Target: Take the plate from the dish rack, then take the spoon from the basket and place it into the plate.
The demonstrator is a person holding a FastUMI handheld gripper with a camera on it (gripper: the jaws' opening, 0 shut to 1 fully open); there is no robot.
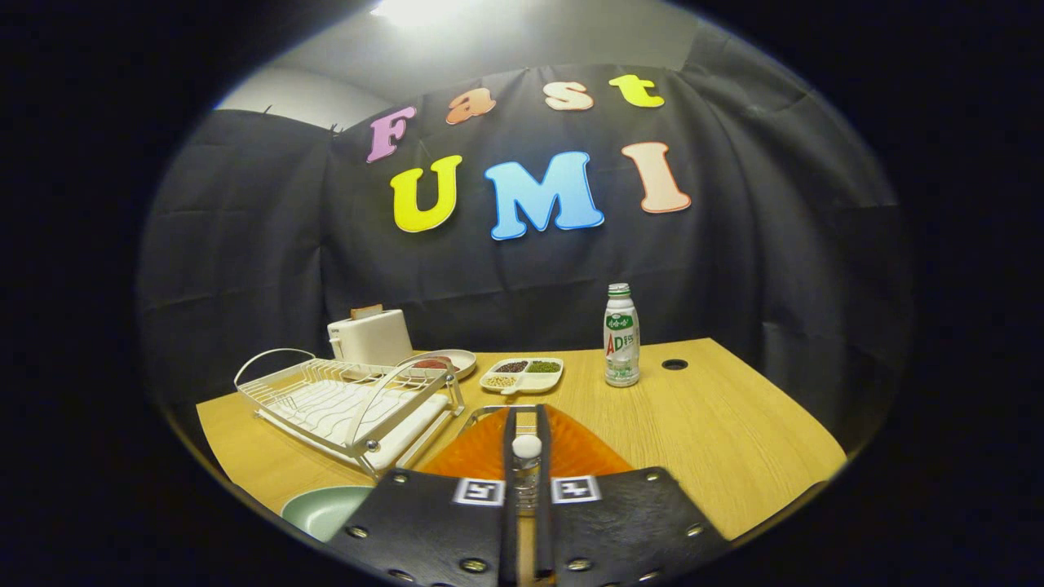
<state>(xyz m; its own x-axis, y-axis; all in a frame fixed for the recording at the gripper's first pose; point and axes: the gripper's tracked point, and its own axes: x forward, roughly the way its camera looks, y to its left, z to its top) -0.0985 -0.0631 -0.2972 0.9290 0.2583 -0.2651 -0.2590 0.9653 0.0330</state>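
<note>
Gripper (526, 424) fingers are pinched nearly together w/ a slim clear-ish handle w/ a white rounded end between them: prob. the spoon (526, 456), gripped on both sides. It stands upright in the grip over the orange basket (571, 452), which sits directly under and ahead of the fingers. Judging by that, spoon is at the lift-out stage, held vertical so it clears the basket's wire rim.

Plate (322, 509), pale green, lies flat on the table (734, 424) near the gripper body, in front of the rack (351, 399). So it looks already out of the rack and parked close, a short carry for the spoon. Rack itself appears empty, tho the wires make that hard to confirm.

Hard to see: spoon's bowl end is hidden below, behind the fingers, so can't tell if it's free of the basket. Plate is half cut off by the gripper body. Basket's near side is likewise covered.

Beyond: toaster (371, 336), a tan dish (449, 361), divided snack tray (524, 373), bottle (621, 336), all well apart from the work.
</note>
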